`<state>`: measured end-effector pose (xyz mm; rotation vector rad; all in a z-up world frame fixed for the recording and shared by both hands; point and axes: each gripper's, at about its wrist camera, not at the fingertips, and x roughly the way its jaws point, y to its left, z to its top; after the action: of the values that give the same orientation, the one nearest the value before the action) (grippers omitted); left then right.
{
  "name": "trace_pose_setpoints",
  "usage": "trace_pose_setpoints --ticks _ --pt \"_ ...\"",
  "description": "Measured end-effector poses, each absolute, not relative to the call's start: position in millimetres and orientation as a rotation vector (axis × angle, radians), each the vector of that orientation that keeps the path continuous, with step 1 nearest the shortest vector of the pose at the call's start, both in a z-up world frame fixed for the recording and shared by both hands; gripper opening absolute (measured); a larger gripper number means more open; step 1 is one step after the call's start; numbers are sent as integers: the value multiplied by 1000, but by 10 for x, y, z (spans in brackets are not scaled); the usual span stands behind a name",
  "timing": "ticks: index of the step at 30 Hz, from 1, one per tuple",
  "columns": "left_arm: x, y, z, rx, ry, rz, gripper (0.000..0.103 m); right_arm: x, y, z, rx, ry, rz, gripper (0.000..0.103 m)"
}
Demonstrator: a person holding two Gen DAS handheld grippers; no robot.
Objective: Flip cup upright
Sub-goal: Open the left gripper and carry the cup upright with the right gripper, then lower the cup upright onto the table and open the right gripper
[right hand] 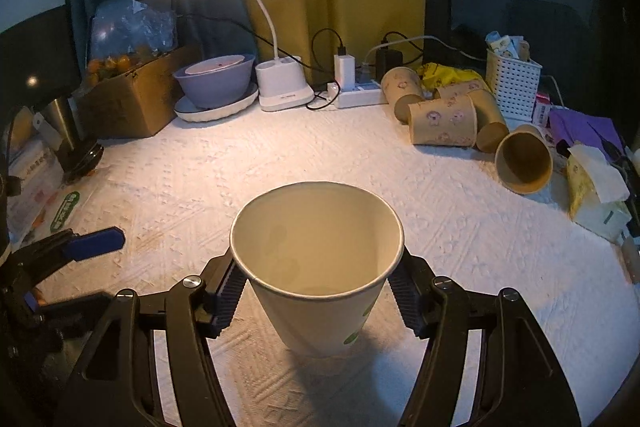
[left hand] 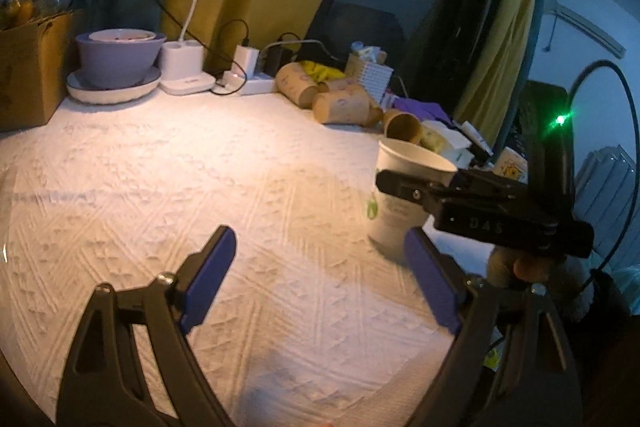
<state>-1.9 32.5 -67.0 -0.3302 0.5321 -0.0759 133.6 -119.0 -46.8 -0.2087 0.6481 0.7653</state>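
A white paper cup (right hand: 316, 267) with green marks stands upright on the white textured cloth, mouth up. My right gripper (right hand: 316, 283) is shut on the cup, its black ribbed pads pressing both sides just under the rim. In the left wrist view the same cup (left hand: 400, 195) stands at the right, with a black finger (left hand: 404, 187) of the right gripper across it. My left gripper (left hand: 320, 267) is open and empty, blue pads wide apart above the cloth, left of the cup. Its blue pad also shows in the right wrist view (right hand: 96, 245).
Several brown paper cups (right hand: 444, 125) lie on their sides at the back right, next to a white basket (right hand: 512, 87) and a tissue pack (right hand: 592, 187). A purple bowl on a plate (right hand: 216, 87), a lamp base (right hand: 282, 83), a power strip (right hand: 360, 93) and a cardboard box (right hand: 132, 99) line the back.
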Motion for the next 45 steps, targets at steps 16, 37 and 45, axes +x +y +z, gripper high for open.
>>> trace_pose_setpoints --ticks 16,37,45 --pt "62 309 -689 -321 552 -51 87 1223 -1267 -564 -248 629 755 68" --pt "-28 -29 -417 -219 520 -62 87 847 -1731 -342 -202 589 718 77" --pt "-41 -181 -326 -192 518 -79 87 708 -1971 -257 -184 577 678 77"
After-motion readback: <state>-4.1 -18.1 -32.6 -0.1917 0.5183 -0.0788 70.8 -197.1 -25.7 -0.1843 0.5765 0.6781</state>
